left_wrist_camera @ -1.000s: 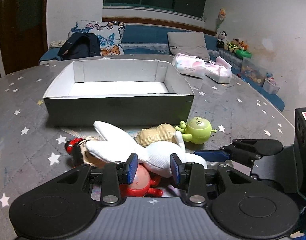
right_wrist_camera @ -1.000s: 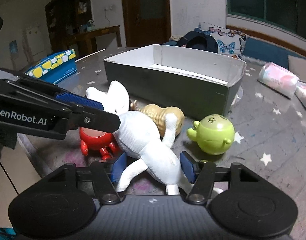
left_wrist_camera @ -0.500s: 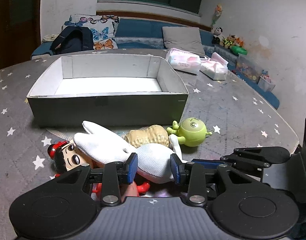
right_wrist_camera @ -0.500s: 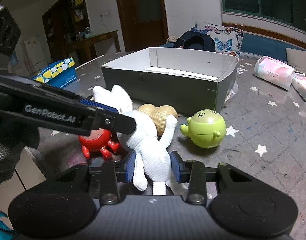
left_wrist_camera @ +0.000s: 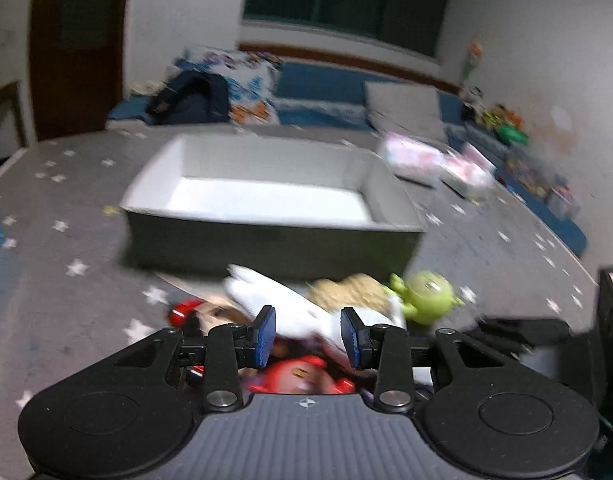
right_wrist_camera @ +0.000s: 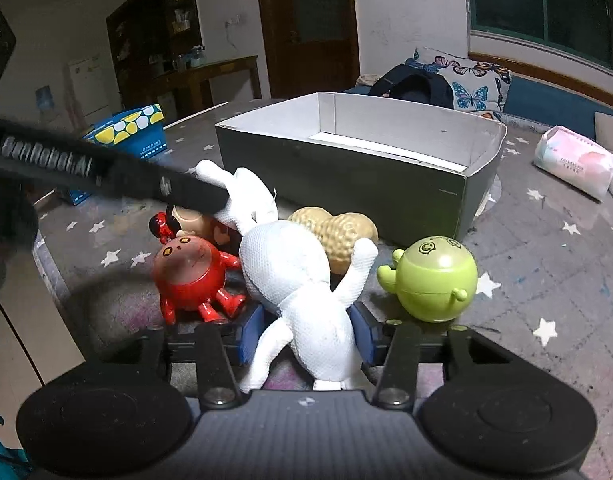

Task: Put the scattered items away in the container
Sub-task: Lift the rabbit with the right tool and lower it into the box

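Observation:
A white plush rabbit lies on the star-patterned table in front of the grey box. My right gripper is shut on the rabbit's lower body. My left gripper has its jaws around the rabbit's ears with a gap showing; the view is blurred. Its arm crosses the right wrist view. A red round toy, a doll head, a peanut toy and a green alien toy lie beside the rabbit. The box holds nothing.
A blue and yellow carton stands at the table's left. Pink tissue packs lie to the right of the box. A sofa with cushions and a dark backpack stands behind the table. The table's near edge is by the red toy.
The right gripper has shut on the rabbit's body and lifted it a little. The left gripper has risen and is moving, blurring its view; the red toy now shows clear of the rabbit.

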Demonstrator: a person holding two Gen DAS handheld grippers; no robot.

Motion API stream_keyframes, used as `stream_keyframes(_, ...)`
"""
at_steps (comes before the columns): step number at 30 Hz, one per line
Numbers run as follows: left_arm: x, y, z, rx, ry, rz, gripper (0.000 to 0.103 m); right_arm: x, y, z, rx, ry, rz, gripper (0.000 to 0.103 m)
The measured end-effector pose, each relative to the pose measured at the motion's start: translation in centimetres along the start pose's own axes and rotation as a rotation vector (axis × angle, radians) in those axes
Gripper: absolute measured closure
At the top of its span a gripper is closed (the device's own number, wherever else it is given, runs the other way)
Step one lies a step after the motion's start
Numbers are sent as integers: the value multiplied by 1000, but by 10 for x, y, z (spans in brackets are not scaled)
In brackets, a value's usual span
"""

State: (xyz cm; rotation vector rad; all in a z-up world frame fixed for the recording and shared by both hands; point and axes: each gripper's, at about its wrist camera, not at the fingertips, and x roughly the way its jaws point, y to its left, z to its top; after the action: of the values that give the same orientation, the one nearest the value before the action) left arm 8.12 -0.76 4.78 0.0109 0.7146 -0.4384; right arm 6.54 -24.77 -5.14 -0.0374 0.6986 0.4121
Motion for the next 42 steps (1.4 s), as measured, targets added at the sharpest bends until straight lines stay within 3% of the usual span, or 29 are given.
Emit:
stream_keyframes(3, 3, 13, 6, -59, -25, 58, 64, 0, 0, -1, 1, -2, -3, 57)
stream_keyframes(8, 17, 35, 10, -150, -8, 76, 66, 3, 1, -1, -2, -5, -7, 60)
stream_keyframes(10, 22, 39, 9, -165, -1, 52, 67, 3, 2, -1, -1, -4, -8, 62)
stream_keyframes(12, 24, 39, 7, -163, -14, 3, 75, 4, 2, 0, -1, -4, -8, 66)
stream_keyframes(14, 25, 38, 9, -156, -18, -39, 90, 3, 3, 0, -4, -4, -10, 68)
stream_keyframes(16, 22, 35, 10, -141, -36, -58, 95, 3, 3, 2, -5, -6, -11, 69)
stream_keyframes(21, 3, 28, 26, -96, -104, -99, 97, -16, 7, 11, -41, -41, 4, 69)
stream_keyframes(27, -9, 19, 67, -40, -224, -111, 97, -26, 0, 56, -159, -111, -42, 69)
stream_keyframes(35, 31, 28, 126, -34, -292, -28, 97, 28, -22, 137, -325, -87, -89, 69)
stream_keyframes(42, 101, 50, 146, -83, -197, 49, 98, 106, -42, 163, -378, 55, -75, 69)
